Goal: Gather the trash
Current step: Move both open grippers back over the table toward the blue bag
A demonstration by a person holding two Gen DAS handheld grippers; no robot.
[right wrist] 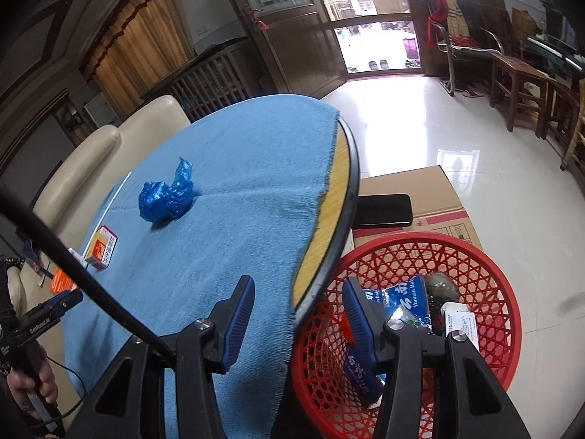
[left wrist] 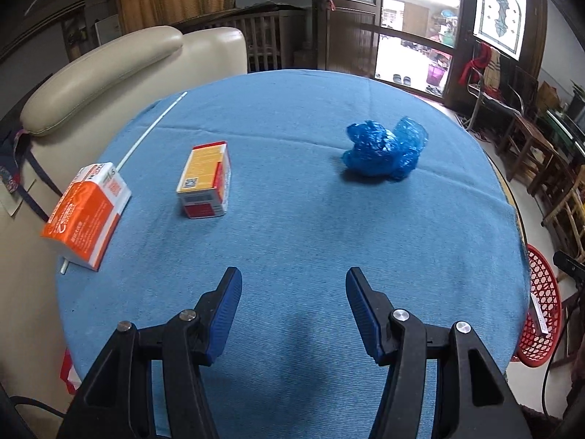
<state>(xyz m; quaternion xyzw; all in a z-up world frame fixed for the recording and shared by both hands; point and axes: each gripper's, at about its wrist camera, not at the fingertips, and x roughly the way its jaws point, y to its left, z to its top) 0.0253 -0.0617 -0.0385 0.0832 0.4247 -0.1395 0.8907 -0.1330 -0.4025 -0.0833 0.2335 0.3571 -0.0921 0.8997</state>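
Observation:
A crumpled blue plastic bag (left wrist: 385, 150) lies on the blue-clothed round table (left wrist: 292, 219), far right of centre; it also shows in the right wrist view (right wrist: 166, 197). A small yellow-and-red box (left wrist: 204, 179) lies left of centre, also seen from the right wrist (right wrist: 102, 247). An orange-and-white carton (left wrist: 86, 216) and a white straw (left wrist: 153, 128) sit at the left edge. My left gripper (left wrist: 294, 285) is open and empty over the near table. My right gripper (right wrist: 298, 294) is open and empty over the table's right edge, above a red basket (right wrist: 490, 292) that holds trash.
A cream leather chair (left wrist: 98, 69) stands behind the table at left. A cardboard box (right wrist: 431, 190) with a black phone (right wrist: 384, 208) on it sits beside the basket on the floor. Wooden chairs (right wrist: 519, 80) line the right wall.

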